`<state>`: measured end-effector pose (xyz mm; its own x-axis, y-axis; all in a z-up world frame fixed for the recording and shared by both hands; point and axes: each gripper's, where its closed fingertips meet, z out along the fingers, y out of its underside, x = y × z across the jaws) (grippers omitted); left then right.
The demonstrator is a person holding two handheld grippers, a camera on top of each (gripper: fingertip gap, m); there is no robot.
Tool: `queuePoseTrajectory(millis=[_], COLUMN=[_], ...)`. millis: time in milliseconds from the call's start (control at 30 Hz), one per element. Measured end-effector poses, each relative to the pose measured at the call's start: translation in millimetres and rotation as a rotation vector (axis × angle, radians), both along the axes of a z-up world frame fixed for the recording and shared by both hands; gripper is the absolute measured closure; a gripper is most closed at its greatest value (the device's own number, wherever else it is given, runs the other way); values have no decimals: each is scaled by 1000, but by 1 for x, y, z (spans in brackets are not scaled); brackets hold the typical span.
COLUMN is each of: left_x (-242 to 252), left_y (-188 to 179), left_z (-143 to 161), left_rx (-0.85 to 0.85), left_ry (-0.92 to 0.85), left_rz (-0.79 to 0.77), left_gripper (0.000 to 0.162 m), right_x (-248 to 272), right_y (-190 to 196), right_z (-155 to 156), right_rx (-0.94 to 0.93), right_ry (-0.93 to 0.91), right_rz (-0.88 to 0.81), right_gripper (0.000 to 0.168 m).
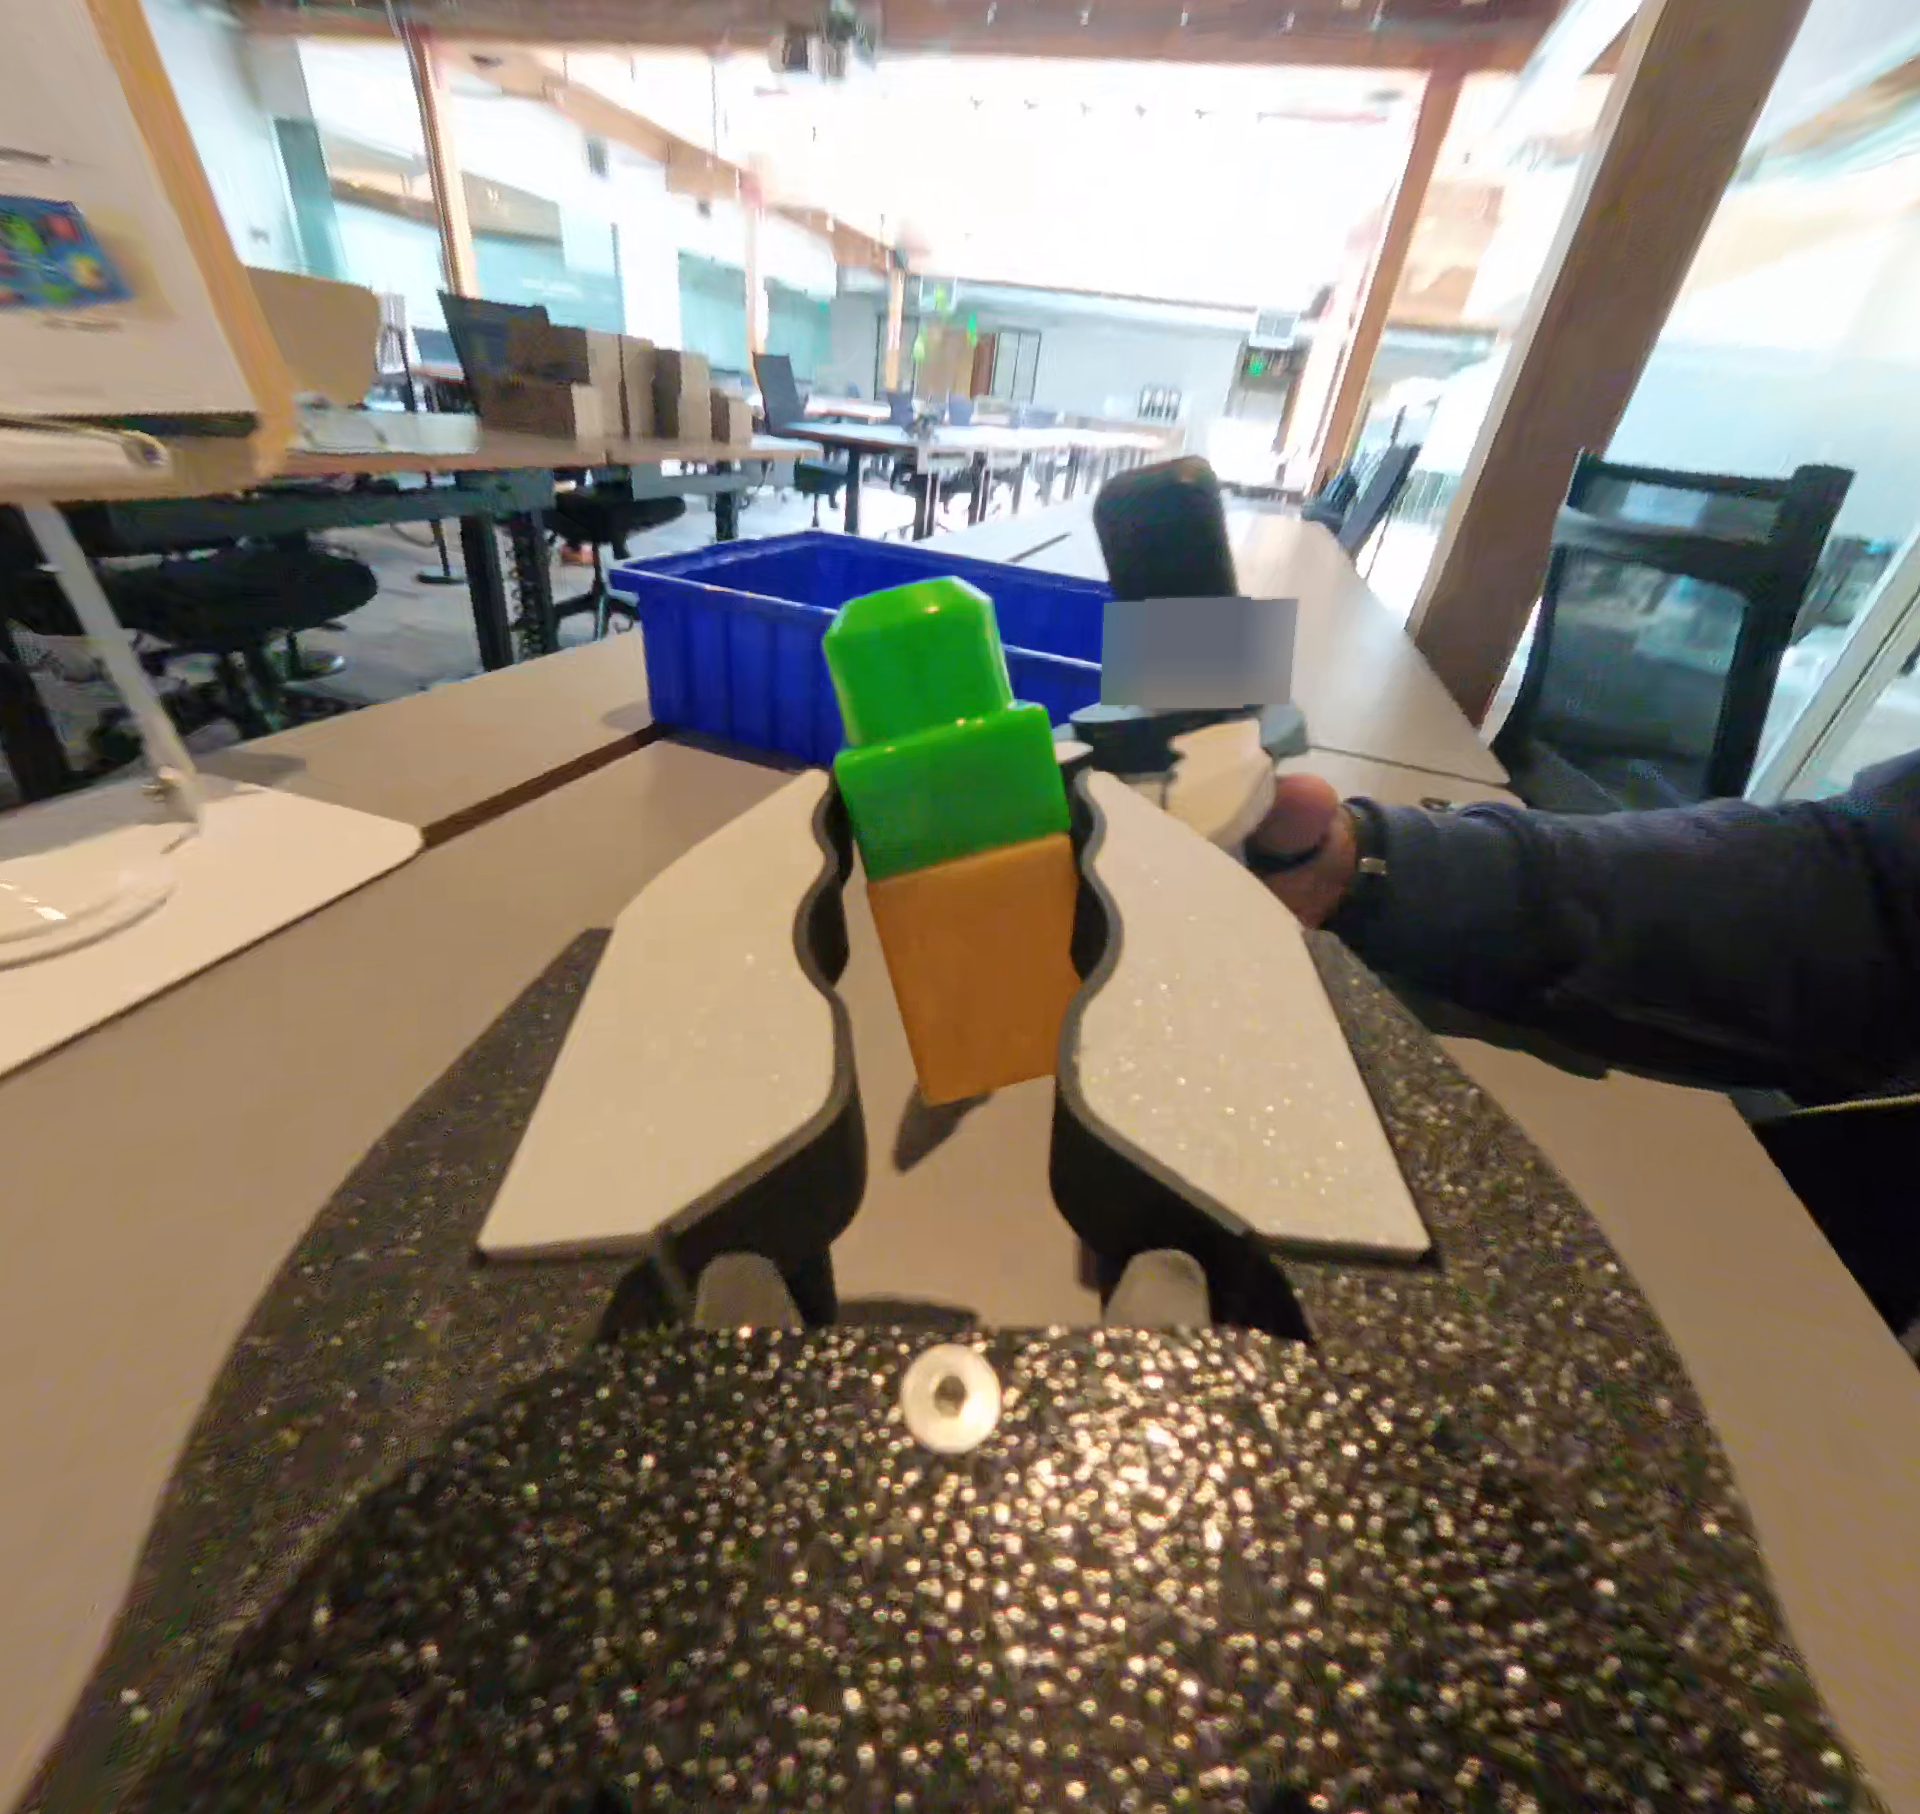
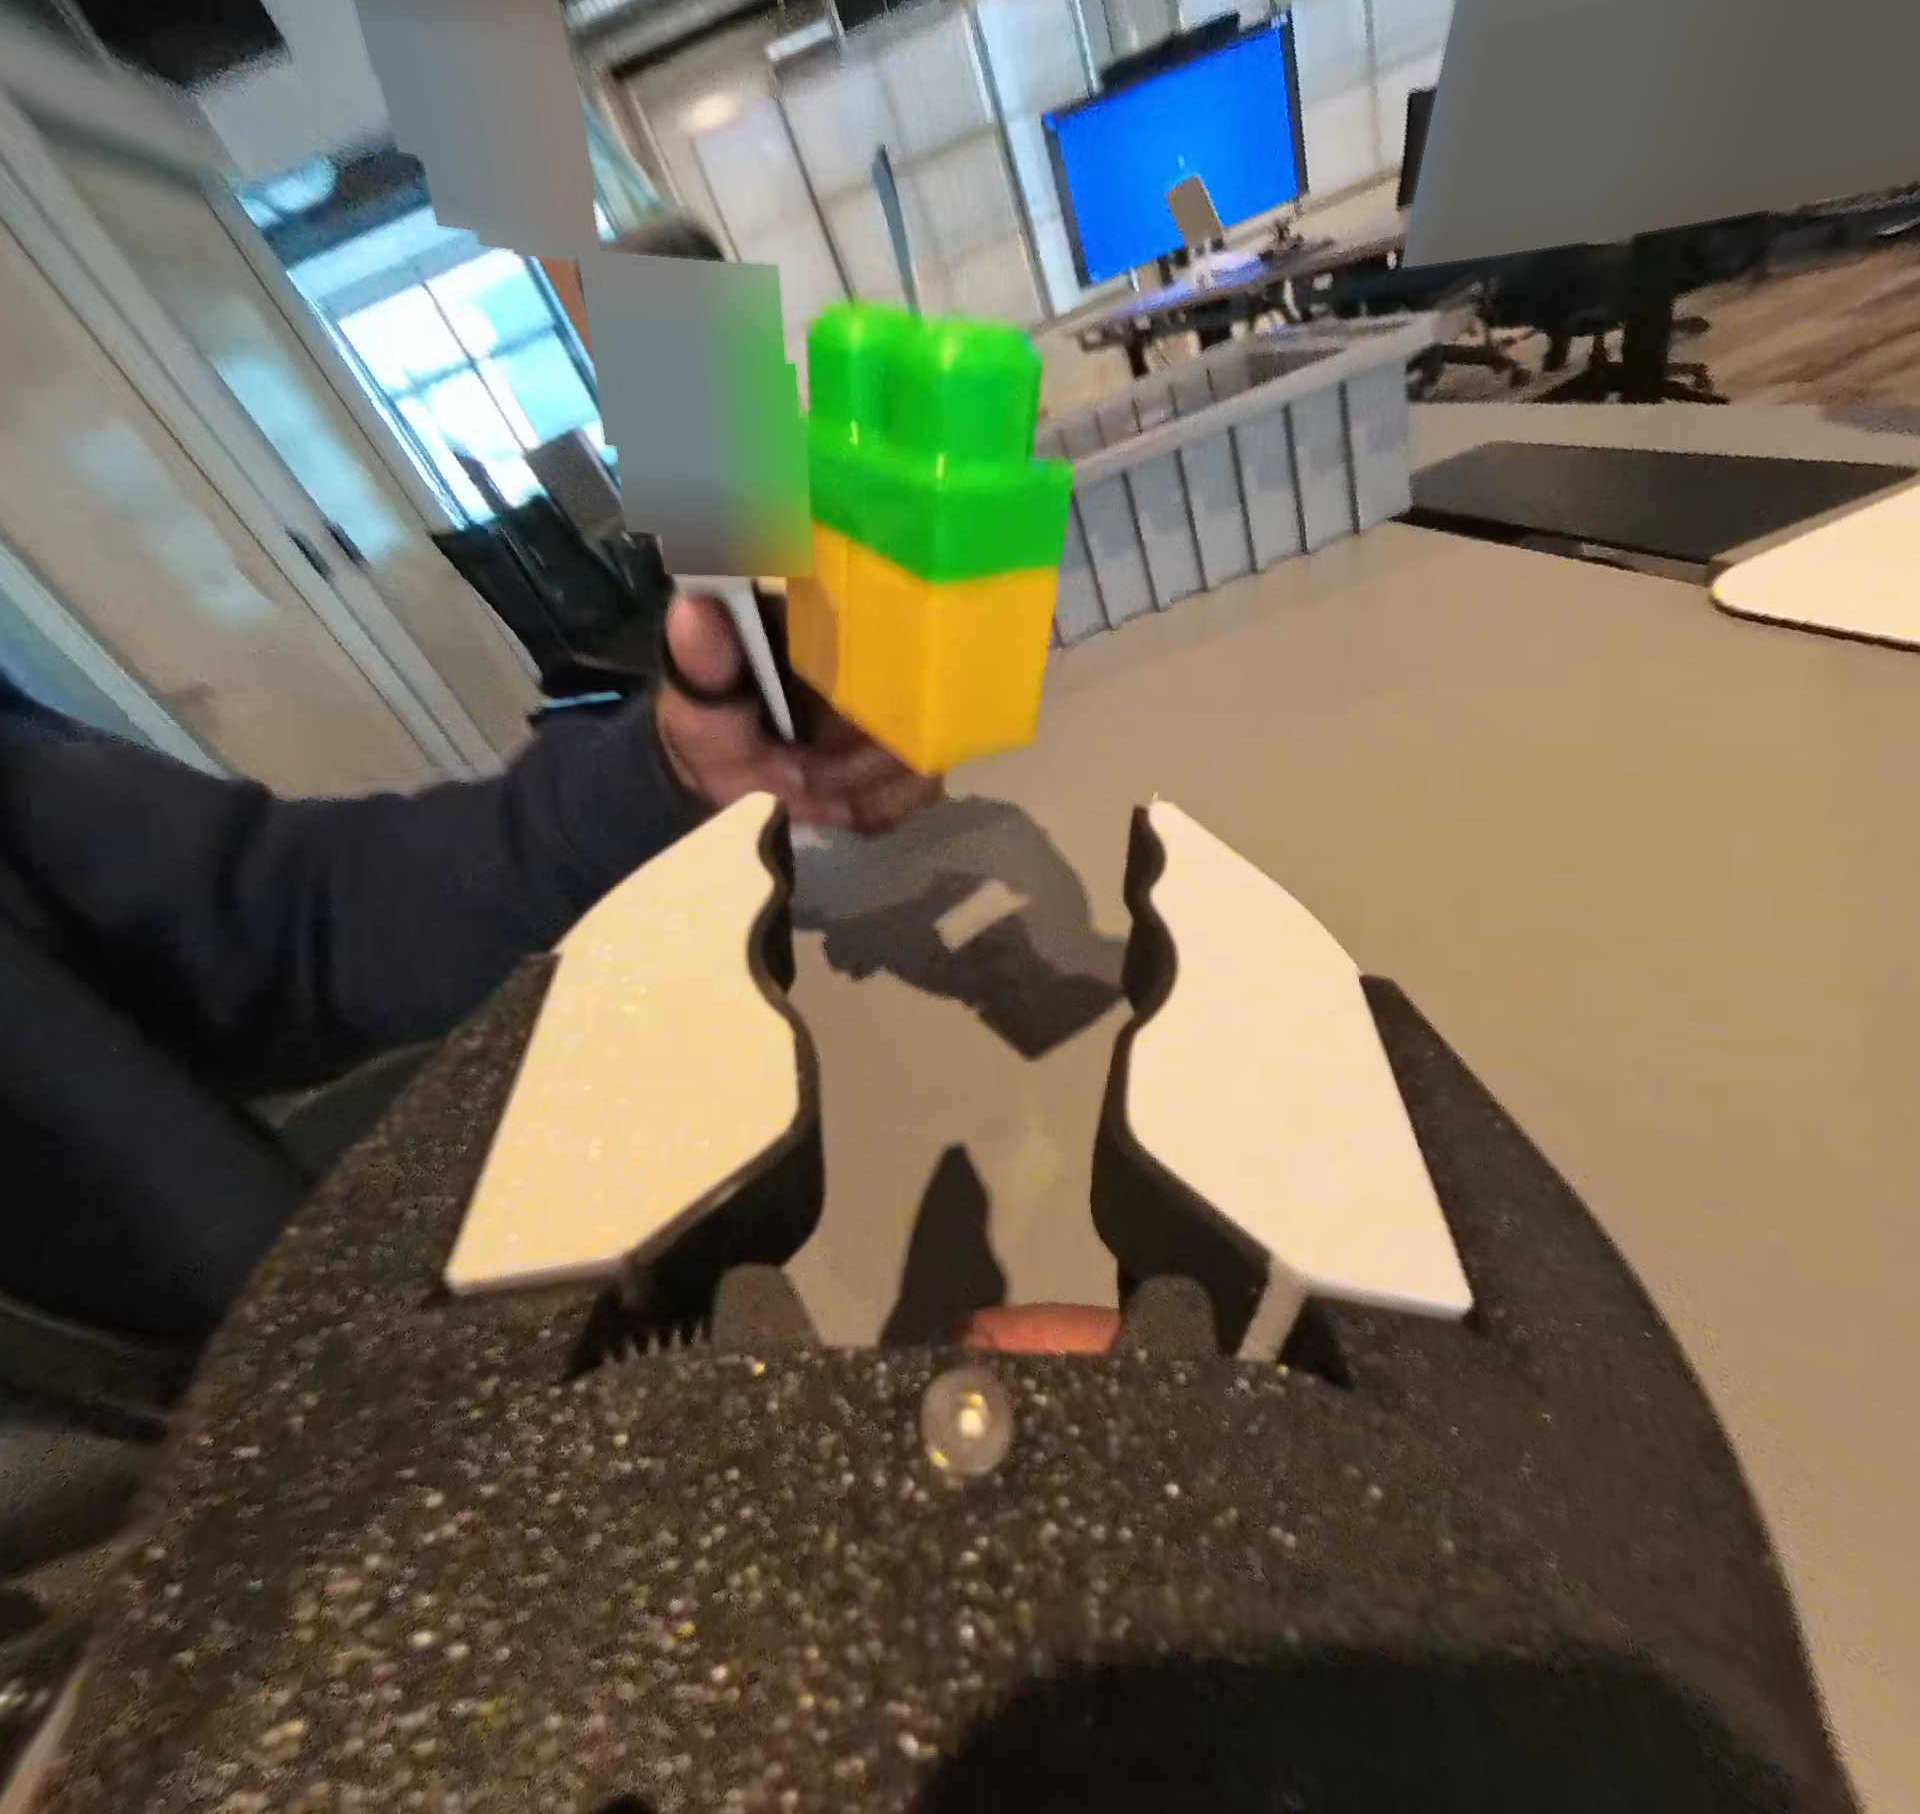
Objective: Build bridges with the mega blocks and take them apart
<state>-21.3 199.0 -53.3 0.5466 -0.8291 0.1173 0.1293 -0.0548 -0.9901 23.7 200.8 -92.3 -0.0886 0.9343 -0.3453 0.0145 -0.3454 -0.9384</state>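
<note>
- The left gripper (image 1: 961, 829), a two-finger tool with pale wavy-edged pads on a black speckled body, is clamped on a small stack of moulded plastic blocks held clear of the grey tabletop (image 1: 312, 1089).
- The stack is a bright green studded block (image 1: 940, 725) pressed onto a yellow-orange block (image 1: 971, 975); the pads bear on both blocks around the seam.
- The stack sits tilted, studs pointing up and away from the holder.
- The right gripper (image 2: 956, 819) is spread wide and carries nothing. It hangs just short of the stack, below the yellow-orange block's lower end, not touching it.
- A blue ribbed plastic bin (image 1: 748, 663) stands on the tabletop beyond the stack; its contents are not visible.
- Progress, as judged: no bridge stands on the table in either view. Only this two-block piece is joined.
- Whether the piece is being built up or pulled apart cannot be settled from these views.
- Remaining either way: the two blocks are still joined, and any span and its dismantling are outstanding.
</note>
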Motion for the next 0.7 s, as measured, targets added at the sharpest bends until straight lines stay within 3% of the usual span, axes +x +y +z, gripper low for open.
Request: queuePoseTrajectory(millis=[100, 333, 400, 700], left_x=[24, 42, 46, 32], left_y=[-17, -27, -30, -17], left_z=[-14, -39, -44, -89], left_rx=[-29, -46, -34, -50], left_ry=[-37, 17, 54, 439], left_rz=[-129, -213, -222, -86], left_gripper=[123, 123, 123, 117], right_x=[8, -8, -10, -3], right_y=[2, -35, -36, -21], right_z=[3, -21, -27, -57], right_rx=[-2, 86, 128, 323], right_ry=[15, -122, -164, -410], right_rz=[38, 190, 174, 99], right_gripper=[112, 112, 120, 130])
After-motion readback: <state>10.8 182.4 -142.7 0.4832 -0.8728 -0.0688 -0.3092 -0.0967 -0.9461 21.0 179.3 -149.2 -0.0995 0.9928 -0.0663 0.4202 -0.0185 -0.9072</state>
